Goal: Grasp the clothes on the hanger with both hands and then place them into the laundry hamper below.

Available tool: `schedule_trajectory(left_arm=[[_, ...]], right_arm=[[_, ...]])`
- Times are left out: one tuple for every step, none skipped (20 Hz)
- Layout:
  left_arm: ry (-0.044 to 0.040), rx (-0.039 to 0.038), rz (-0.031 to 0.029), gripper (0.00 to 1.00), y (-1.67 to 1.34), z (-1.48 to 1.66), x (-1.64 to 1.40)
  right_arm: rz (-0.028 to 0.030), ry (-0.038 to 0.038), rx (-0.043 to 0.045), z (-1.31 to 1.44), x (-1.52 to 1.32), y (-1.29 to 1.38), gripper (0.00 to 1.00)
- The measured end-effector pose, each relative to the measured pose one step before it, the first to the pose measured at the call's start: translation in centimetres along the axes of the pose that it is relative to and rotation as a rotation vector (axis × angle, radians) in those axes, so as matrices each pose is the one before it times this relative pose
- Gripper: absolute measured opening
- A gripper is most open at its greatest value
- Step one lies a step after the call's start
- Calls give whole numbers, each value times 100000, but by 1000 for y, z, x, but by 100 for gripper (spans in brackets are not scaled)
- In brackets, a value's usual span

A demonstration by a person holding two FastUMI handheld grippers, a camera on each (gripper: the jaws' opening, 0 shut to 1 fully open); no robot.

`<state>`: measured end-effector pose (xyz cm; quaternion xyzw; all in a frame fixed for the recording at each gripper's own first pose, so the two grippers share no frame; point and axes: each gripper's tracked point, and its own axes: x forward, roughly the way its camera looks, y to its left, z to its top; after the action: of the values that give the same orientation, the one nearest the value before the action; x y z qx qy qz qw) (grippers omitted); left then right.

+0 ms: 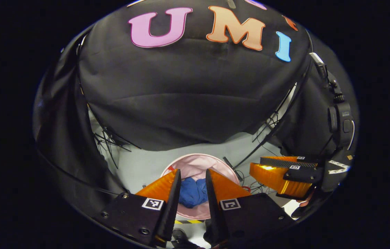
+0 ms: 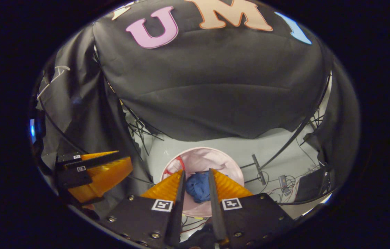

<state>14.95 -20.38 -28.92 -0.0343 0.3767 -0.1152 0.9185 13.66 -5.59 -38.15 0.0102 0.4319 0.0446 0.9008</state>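
Both tools, left tool (image 1: 193, 173) and right tool (image 2: 196, 173), hang parted and empty above the round pink fabric laundry hamper (image 1: 195, 162) holding crumpled blue clothes (image 1: 192, 193), with a cable-strewn floor (image 2: 284, 183) in the right gripper view.

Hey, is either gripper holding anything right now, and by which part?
Nothing held: left gripper and right gripper are open; blue clothes lie in the hamper.

a recording booth: black cloth walls (image 2: 215, 90), loose cables (image 2: 284, 183) on pale floor (image 2: 270, 145)

Hamper (image 2: 226, 162) mouth open, cables (image 2: 277, 181) nearby.
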Motion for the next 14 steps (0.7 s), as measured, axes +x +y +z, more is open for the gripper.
schedule_trajectory(left_arm=[[-1234,745,658,46,220,268,-576],[-950,423,229,45,33,293,-542],[-1956,174,922,46,215,447,-726],[-2550,501,39,46,-162,470,-698],[-2989,1108,1195,62,254,867,-545],[-2646,680,569,78,157,963,-575],[-1649,206,-454,94,-30,231,-758],[-1329,-68,120,95,-92,642,-553],[-1457,-502,-647,93,171,587,-674],[-2076,-293,304,93,89,885,-771],[-2996,662,576,93,550,494,-681],[-2429,1041,459,94,232,809,-776],[-2989,1371,588,98,113,936,-698],[-2559,1235,185,99,251,877,-653]], right_arm=[[-512,-1850,-548,405,-499,187,43],[-879,-1543,-28,224,-495,82,51],[11,-1594,535,279,-742,208,58],[-157,-1115,665,349,-528,258,69],[-193,-1015,244,399,-562,189,81],[-1083,-1805,28,409,-592,-25,75],[-168,-1875,-301,641,-642,151,76],[-259,-2124,-83,606,-342,311,87],[-1234,-1840,-251,724,-579,78,99],[-606,-2632,297,686,-1144,175,100],[-28,-2643,674,1079,-773,330,100],[194,-2285,906,847,-930,479,100],[-392,-2368,1111,1113,-837,345,100],[72,-2557,1161,746,-586,21,96]])
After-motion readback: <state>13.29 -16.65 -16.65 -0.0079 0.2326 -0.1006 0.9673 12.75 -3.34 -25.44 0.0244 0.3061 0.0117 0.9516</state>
